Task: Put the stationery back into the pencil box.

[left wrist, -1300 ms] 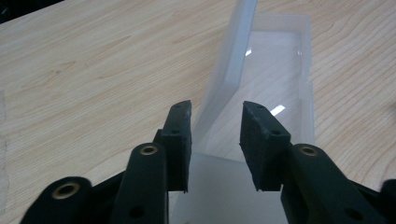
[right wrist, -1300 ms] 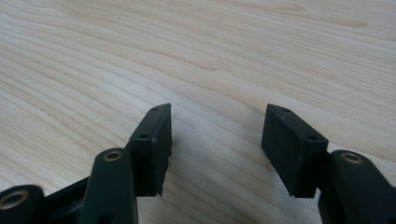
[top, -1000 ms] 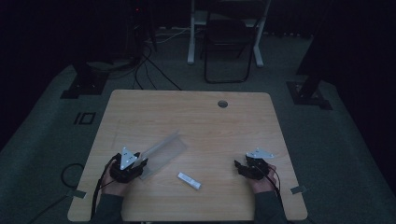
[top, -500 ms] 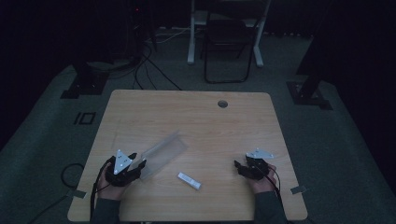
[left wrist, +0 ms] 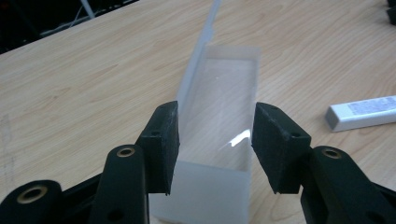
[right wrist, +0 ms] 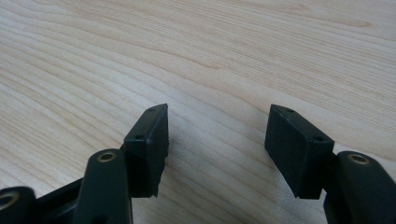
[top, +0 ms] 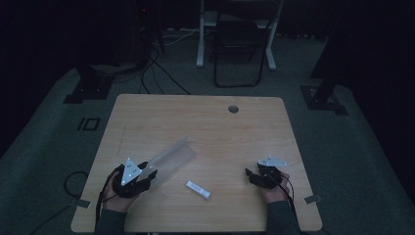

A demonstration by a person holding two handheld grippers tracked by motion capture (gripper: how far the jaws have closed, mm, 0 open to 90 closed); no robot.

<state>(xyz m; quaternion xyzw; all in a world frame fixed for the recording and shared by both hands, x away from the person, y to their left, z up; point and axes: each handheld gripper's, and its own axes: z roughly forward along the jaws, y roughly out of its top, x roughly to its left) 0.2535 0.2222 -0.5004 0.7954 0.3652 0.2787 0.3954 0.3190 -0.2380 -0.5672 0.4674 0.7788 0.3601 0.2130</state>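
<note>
High view: worktop (top: 205,122) seen whole; left gripper (top: 147,177) near-left, right gripper (top: 250,175) near-right, well apart; small white box (top: 198,189) lies between them near the front edge.
Clear case: long transparent box (top: 171,155) with its lid up, lying slantwise from the left gripper toward the worktop's middle.
Left gripper view: left gripper (left wrist: 215,140) straddles the near end of the clear case (left wrist: 219,112); right pad shows a thin gap, left pad sits at the wall, contact hard to tell; white box (left wrist: 363,113) at the right.
Left gripper state: jaws apart, just been opening, case between them, not clamped.
Right gripper view: right gripper (right wrist: 217,140) over bare wood grain.
Right gripper state: jaws wide apart, nothing between.
Hand pose: left hand (top: 117,193) points far-right along the case; right hand (top: 274,188) low, gripper aimed left.
</note>
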